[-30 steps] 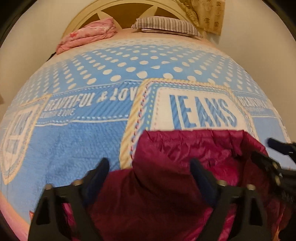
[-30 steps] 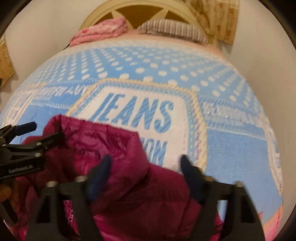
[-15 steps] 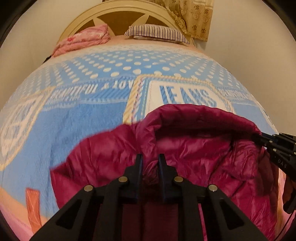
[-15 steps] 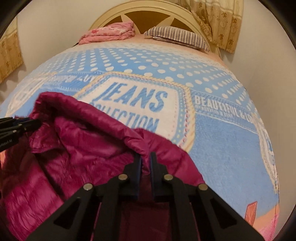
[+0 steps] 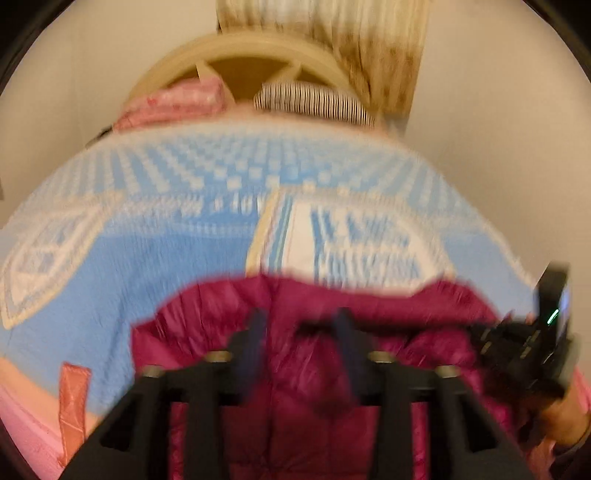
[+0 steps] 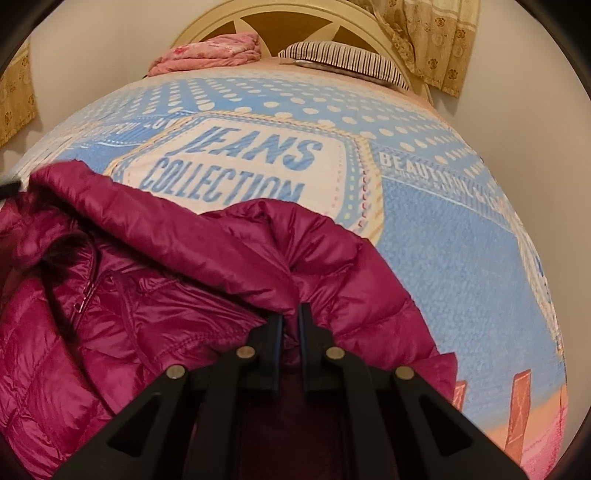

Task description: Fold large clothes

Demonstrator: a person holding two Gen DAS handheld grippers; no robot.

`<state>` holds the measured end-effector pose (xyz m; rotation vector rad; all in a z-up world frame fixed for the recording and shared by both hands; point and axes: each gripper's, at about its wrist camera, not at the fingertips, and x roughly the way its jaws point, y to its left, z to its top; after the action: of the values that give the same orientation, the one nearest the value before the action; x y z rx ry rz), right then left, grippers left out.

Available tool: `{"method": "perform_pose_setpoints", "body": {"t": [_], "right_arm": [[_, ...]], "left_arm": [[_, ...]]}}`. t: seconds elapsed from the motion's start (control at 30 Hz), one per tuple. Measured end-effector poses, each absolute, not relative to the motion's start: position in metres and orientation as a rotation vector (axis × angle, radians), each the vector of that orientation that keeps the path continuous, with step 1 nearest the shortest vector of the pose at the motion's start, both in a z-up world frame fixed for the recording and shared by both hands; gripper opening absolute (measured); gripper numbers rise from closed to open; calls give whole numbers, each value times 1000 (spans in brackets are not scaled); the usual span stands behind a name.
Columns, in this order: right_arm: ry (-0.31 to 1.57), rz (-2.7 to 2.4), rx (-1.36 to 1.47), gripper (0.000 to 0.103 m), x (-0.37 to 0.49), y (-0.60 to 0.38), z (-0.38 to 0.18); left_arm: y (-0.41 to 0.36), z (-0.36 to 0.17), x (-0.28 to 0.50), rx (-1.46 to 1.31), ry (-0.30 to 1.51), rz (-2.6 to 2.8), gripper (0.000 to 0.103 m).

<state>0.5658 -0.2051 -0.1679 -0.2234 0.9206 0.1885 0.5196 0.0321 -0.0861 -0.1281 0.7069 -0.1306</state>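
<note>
A magenta puffer jacket (image 6: pixel 155 295) lies crumpled on the near part of a blue "JEANS COLLECTION" blanket (image 6: pixel 443 266). My right gripper (image 6: pixel 290 314) is shut on a fold of the jacket at its shoulder. In the blurred left wrist view the jacket (image 5: pixel 295 369) fills the lower middle. My left gripper (image 5: pixel 299 325) stands open over it, fingers apart with fabric between them. The right gripper's body (image 5: pixel 532 343) shows at the right edge of that view.
A folded pink cloth (image 6: pixel 210 51) and a striped pillow (image 6: pixel 343 61) lie at the far headboard (image 6: pixel 258 18). Curtains (image 6: pixel 436 37) hang at the back right. Walls flank the bed on both sides. The blanket's orange-pink edge (image 6: pixel 517 413) is near right.
My left gripper has opened from shut and that view is blurred by motion. My right gripper stays shut on the jacket, and the jacket has drawn back toward me, uncovering more of the blanket print.
</note>
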Motion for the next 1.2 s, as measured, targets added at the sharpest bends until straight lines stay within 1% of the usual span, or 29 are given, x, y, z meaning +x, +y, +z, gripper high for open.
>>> {"method": "perform_pose_setpoints", "body": {"t": [0.07, 0.1, 0.17, 0.3, 0.33, 0.37, 0.4, 0.47, 0.57, 0.77, 0.87, 0.97, 1.07, 1.2], "right_arm": [[916, 187, -228, 9, 564, -204, -169], [913, 186, -230, 9, 563, -203, -169], [911, 187, -227, 9, 561, -204, -170], [915, 205, -204, 9, 558, -209, -165], [915, 213, -200, 14, 556, -210, -163], [918, 228, -195, 23, 553, -212, -161], [921, 235, -194, 27, 551, -212, -159], [910, 241, -184, 41, 546, -220, -152], [880, 224, -128, 48, 538, -235, -136], [801, 147, -1, 61, 551, -244, -100], [788, 146, 33, 61, 570, -228, -93], [798, 173, 81, 61, 590, -205, -94], [823, 188, 66, 61, 604, -179, -109], [858, 203, 78, 61, 598, -170, -133]], "left_arm": [[37, -72, 526, -157, 642, -113, 83], [36, -70, 534, -162, 630, -97, 83], [33, -78, 558, -131, 673, -66, 83], [34, -130, 583, -56, 817, 44, 83], [35, -141, 583, -47, 852, 48, 83], [35, -151, 584, -36, 879, 57, 83], [37, -158, 579, -33, 885, 58, 83], [39, -158, 574, -45, 872, 48, 83], [44, -146, 570, -86, 860, 35, 83], [37, -92, 569, -151, 726, -19, 84], [26, -92, 579, -149, 726, -35, 84], [15, -111, 584, -143, 760, -42, 84], [9, -136, 580, -123, 805, -30, 84], [16, -162, 577, -165, 858, -17, 84]]}}
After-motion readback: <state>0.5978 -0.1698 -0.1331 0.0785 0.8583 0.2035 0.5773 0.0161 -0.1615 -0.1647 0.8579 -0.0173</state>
